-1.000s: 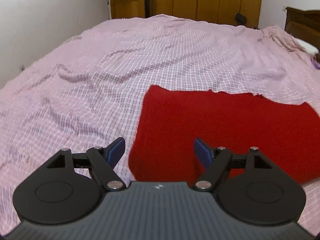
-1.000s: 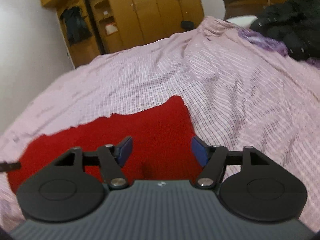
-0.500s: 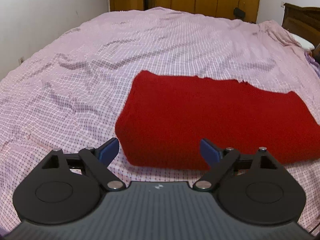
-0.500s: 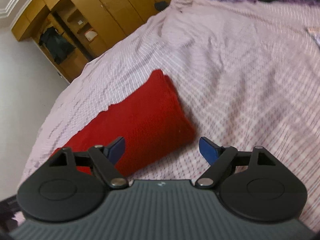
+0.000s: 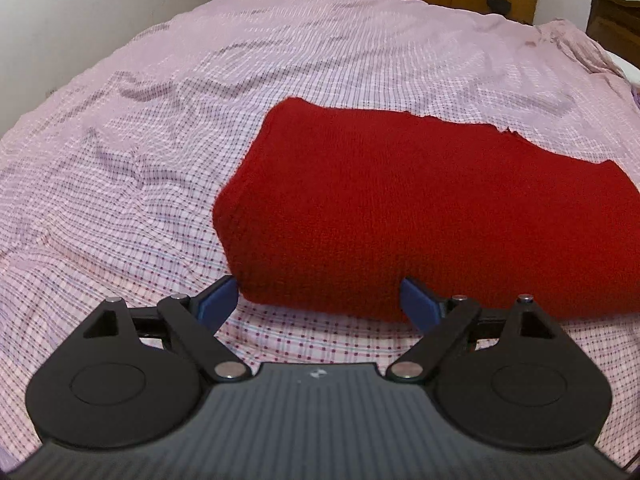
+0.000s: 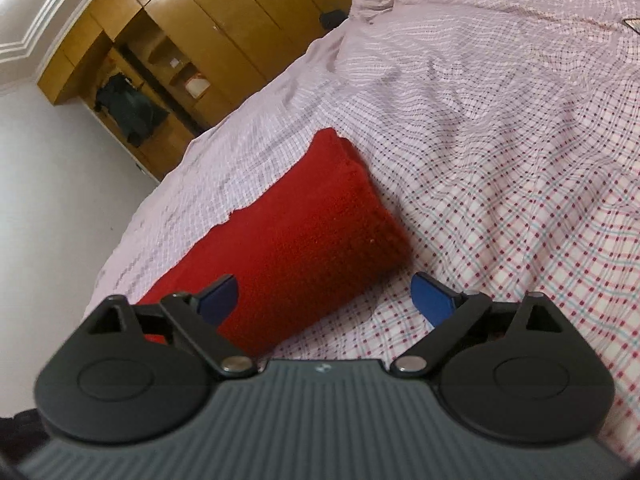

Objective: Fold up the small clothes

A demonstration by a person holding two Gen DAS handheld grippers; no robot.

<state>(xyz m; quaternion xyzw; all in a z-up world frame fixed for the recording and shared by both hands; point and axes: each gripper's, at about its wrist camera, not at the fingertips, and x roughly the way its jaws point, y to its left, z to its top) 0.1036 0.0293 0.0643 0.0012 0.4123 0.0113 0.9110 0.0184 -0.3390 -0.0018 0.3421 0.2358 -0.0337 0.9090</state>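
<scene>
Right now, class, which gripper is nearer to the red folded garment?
Neither clearly. The left gripper is open, facing the red folded garment at its near left corner. The right gripper is open at its right end; depth is unclear.

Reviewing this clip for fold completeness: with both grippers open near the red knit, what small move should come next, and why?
Probably shut the left gripper on the folded red knit garment's near edge for another fold: its open fingers already bracket that edge, while the right gripper sits open at the garment's end.

Garment (image 5: 420, 216): plain red knit. Bedsheet (image 5: 200, 120): pink, checked with dark dotted lines. Pads (image 6: 432, 300): blue; wardrobe (image 6: 224, 28): yellow-brown.
</scene>
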